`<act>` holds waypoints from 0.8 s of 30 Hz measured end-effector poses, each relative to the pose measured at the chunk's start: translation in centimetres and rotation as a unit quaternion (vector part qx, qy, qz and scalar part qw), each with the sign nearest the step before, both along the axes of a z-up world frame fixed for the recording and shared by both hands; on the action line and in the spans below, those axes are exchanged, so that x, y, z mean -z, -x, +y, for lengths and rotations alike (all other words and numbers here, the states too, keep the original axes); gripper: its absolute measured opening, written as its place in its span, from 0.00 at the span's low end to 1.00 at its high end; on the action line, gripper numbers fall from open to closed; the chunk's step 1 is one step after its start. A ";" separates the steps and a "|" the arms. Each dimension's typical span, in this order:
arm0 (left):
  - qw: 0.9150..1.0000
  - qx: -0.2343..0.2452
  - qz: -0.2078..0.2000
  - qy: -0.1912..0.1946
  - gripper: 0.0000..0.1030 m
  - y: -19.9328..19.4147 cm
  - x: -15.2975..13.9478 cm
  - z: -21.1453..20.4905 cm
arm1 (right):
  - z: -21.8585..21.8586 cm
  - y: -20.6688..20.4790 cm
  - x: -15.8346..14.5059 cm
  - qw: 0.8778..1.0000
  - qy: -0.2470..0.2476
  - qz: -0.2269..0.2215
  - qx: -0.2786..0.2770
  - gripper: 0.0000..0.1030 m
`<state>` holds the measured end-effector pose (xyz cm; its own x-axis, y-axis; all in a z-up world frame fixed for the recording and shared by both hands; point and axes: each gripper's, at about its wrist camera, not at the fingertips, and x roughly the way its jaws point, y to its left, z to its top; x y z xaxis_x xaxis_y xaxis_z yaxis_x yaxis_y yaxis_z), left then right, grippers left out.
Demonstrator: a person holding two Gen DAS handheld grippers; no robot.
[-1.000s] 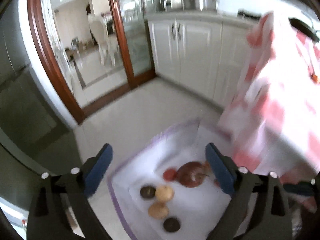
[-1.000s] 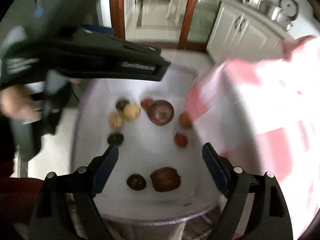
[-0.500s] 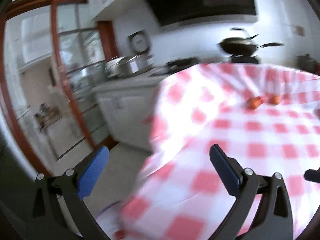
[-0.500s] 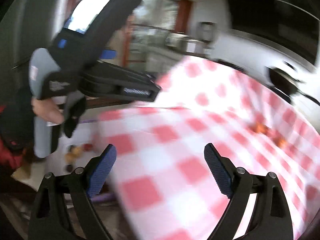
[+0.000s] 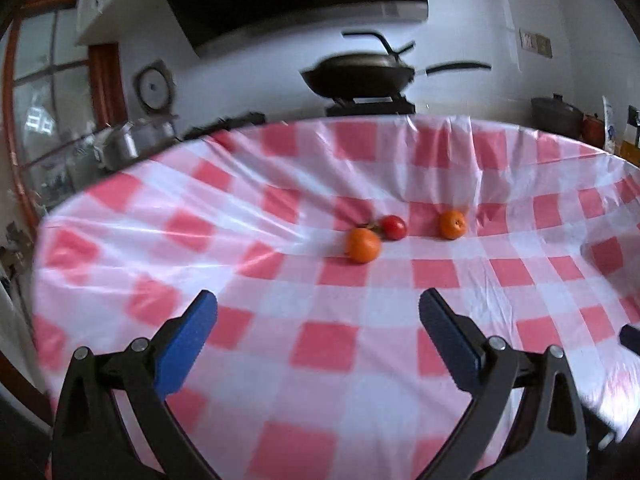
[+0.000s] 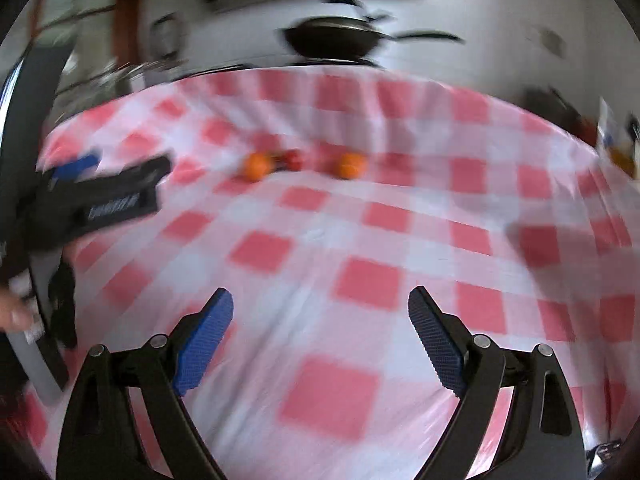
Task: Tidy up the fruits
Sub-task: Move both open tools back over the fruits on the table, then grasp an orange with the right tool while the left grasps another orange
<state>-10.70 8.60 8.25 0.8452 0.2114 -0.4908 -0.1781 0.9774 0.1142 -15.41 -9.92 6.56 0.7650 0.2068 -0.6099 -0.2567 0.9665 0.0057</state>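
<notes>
Table [image 5: 328, 360] with the checked cloth fills both views; the three fruits sit in a loose row toward its far side, near orange [image 5: 362, 245] touching the tomato [image 5: 393, 227], second orange [image 5: 452, 224] just right of them. Your left gripper [image 5: 318, 312] and right gripper [image 6: 320, 312] are both spread wide and empty, well short of the fruit, probably staged for a pick.

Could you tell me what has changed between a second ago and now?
Both cameras swung up from the white tray of fruit on the floor to the checked tablecloth, where two oranges and a red fruit lie. The left gripper and right gripper stayed open and empty.
</notes>
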 end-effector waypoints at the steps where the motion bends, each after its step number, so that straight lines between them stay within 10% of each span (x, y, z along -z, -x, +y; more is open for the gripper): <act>1: 1.000 -0.005 0.007 0.007 0.98 -2.0 0.5 -0.1 | -0.9 -1.1 0.1 1.000 -0.010 0.002 0.014 0.84; 9: 0.995 -0.066 -0.007 0.076 0.98 -10.6 2.4 2.0 | -3.0 -9.0 1.5 0.997 -0.041 0.031 0.055 0.84; 17: 0.984 -0.065 -0.003 0.164 0.98 -10.3 3.4 6.6 | 1.1 -18.2 2.9 0.996 -0.045 0.067 0.049 0.69; 24: 0.984 -0.053 -0.004 0.168 0.98 -10.2 3.5 6.6 | 4.6 -25.5 3.8 0.992 -0.049 0.092 0.068 0.60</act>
